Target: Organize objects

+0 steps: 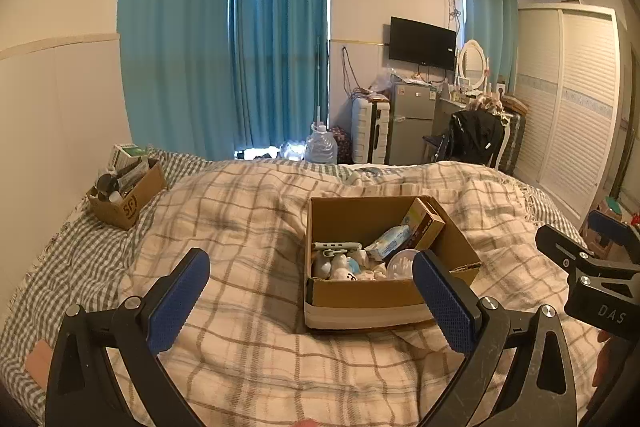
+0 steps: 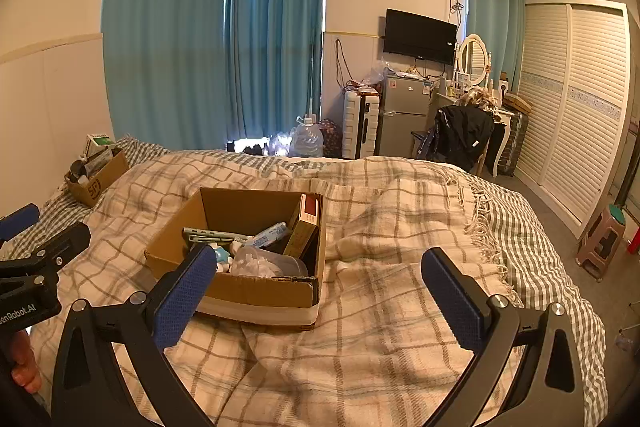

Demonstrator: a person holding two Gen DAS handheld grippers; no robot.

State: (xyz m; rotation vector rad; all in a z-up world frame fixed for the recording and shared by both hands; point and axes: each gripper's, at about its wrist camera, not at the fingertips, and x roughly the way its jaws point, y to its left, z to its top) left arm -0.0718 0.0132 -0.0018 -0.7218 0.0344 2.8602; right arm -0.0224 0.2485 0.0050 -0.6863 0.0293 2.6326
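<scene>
Cardboard forms the open box (image 1: 360, 293) that is sitting on the plaid blanket (image 1: 248, 211) in the middle of the bed. It is holding an upright tan carton (image 1: 425, 223) leaning in the far right corner, a light blue packet (image 1: 390, 241), a pale green clip-like item (image 1: 336, 247), a clear plastic lid (image 1: 400, 263) and several small white and blue pieces I cannot identify. I am holding my left claw (image 1: 310, 301) wide open just in front of the box, gripping nothing. I am holding my right claw (image 2: 318, 297) equally wide open and empty, with the box lying ahead by its left finger. A second, smaller cardboard box (image 1: 128, 197) is resting at the far left edge of the bed, crammed with dark and white items.
</scene>
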